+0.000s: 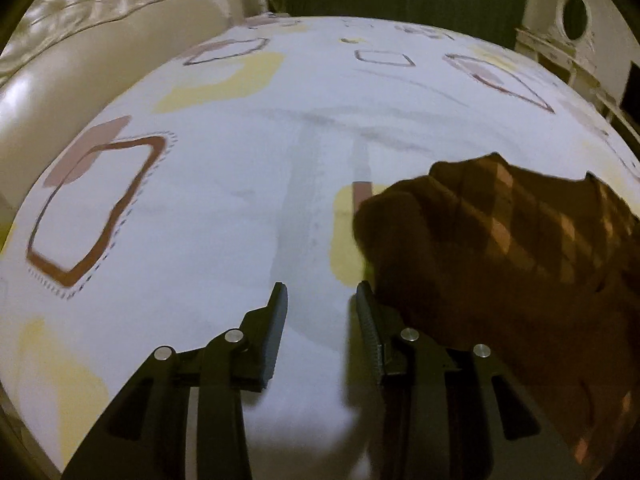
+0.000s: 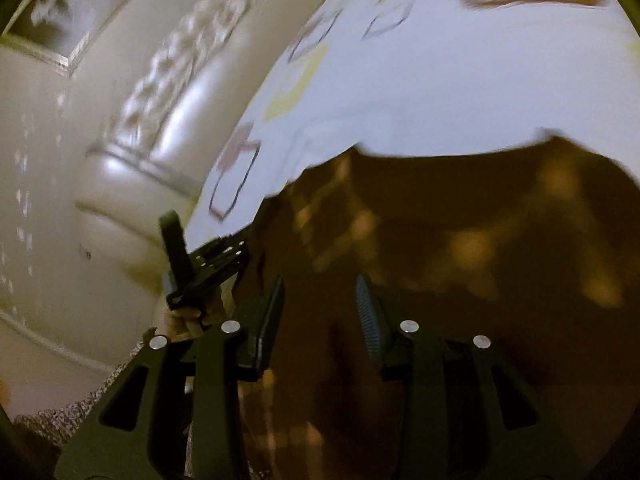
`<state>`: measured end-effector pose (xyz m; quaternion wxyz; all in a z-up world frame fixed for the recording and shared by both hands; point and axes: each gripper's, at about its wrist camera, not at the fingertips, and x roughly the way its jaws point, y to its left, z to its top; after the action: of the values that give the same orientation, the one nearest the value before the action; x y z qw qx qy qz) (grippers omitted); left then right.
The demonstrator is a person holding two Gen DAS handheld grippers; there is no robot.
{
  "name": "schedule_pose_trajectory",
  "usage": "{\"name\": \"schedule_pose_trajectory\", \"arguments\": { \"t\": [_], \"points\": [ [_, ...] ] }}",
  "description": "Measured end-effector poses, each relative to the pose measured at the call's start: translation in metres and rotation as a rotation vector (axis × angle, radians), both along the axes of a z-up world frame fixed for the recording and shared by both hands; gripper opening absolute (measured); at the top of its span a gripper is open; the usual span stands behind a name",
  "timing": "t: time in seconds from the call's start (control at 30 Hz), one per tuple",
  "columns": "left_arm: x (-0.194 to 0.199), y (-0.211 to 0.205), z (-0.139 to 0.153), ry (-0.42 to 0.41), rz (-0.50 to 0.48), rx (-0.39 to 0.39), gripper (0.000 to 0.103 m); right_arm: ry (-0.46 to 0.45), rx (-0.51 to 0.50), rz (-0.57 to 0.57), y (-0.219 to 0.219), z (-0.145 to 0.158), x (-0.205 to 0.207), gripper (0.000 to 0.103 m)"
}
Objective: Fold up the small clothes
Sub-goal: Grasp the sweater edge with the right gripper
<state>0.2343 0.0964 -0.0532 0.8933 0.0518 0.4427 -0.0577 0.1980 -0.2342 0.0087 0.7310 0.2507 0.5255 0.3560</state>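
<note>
**Brown checked garment lying bunched on the bed, folding barely begun**

Brown checked garment (image 1: 500, 260) is lying on the bed sheet (image 1: 240, 200), a pale sheet printed with brown outlined squares and yellow patches, and it is sitting in a rumpled mound, not flat. Beyond the bed, a cream padded headboard (image 1: 80, 72) is curving along the far left edge, and a white cabinet (image 1: 576, 40) is standing off to the right.

From the left wrist view, the garment is filling the right half of the frame, its near edge just beside the right-hand finger of the left gripper (image 1: 320, 296). That gripper is hovering low over bare sheet with its fingers spread apart and nothing between them.

From the right wrist view, which is blurred, the right gripper (image 2: 320, 288) is pointing straight at the brown cloth, which is covering most of the lower frame. Its fingers are also standing apart; whether they are touching the fabric is hard to tell, but no cloth is visibly pinched.

As for progress, no neat fold or squared edge is showing anywhere, so the work is looking close to its start: the cloth probably needs spreading flat first, then folding, and both grippers are empty and positioned near it.
</note>
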Motion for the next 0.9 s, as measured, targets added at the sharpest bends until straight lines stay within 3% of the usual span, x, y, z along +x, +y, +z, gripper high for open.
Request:
{"name": "schedule_pose_trajectory", "arguments": {
  "t": [0.17,0.27,0.3,0.4,0.6,0.77,0.9],
  "points": [
    [-0.019,0.013,-0.001,0.008,0.023,-0.120,0.037,0.073,-0.065,0.176,0.071,-0.022,0.031,0.037],
    [-0.027,0.006,-0.003,-0.011,-0.012,-0.071,0.040,0.108,-0.120,0.232,0.091,-0.039,0.038,0.037],
    [-0.028,0.005,-0.003,-0.013,-0.019,-0.063,0.041,0.114,-0.135,0.256,0.098,-0.043,0.038,0.034],
    [-0.027,0.004,-0.005,-0.018,-0.020,-0.064,0.043,0.106,-0.143,0.324,0.114,-0.042,0.035,0.004],
    [-0.029,0.000,-0.009,-0.033,-0.016,-0.042,0.044,-0.058,-0.247,0.225,0.112,-0.015,0.041,0.003],
    [-0.029,-0.002,-0.011,-0.041,-0.016,-0.027,0.045,-0.052,-0.333,0.221,0.118,-0.031,0.046,0.004],
    [-0.030,-0.001,-0.010,-0.043,-0.016,-0.026,0.046,-0.041,-0.252,0.103,0.086,-0.017,0.045,0.022]
  ]
}}
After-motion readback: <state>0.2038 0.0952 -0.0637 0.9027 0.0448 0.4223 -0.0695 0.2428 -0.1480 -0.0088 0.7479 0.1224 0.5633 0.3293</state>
